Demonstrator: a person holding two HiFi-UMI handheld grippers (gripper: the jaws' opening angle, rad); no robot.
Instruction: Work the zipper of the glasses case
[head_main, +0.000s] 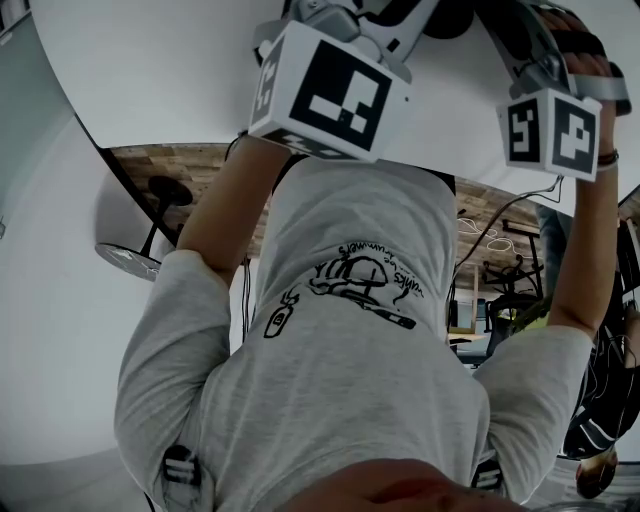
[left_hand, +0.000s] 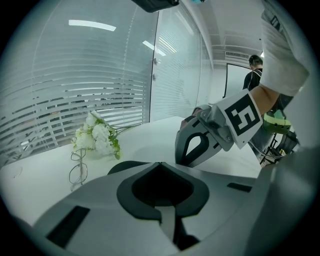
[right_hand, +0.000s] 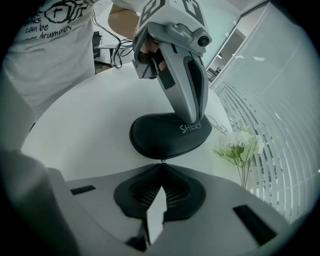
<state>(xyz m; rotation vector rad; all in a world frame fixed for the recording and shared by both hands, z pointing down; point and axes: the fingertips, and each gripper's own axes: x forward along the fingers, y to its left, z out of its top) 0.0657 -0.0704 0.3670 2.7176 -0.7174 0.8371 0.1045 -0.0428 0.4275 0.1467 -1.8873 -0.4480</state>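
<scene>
Low in its own view, the right gripper (right_hand: 161, 167) pinches what looks like the pull (right_hand: 161, 161) at the near edge of the case (right_hand: 160, 140) in mid-frame, while the left gripper (right_hand: 192, 116), jaws together, presses on its top, likely to steady it for zipping.

A light grey short-sleeved T-shirt (head_main: 340, 380) carries a black line drawing and lettering (head_main: 350, 285) on the chest (upside down from the head camera). A dark band (head_main: 606, 158) circles the right wrist at two o'clock. The left gripper (left_hand: 160, 165) and right gripper (right_hand: 161, 163) each bear a white cube (head_main: 330, 90) with black square markers.
</scene>
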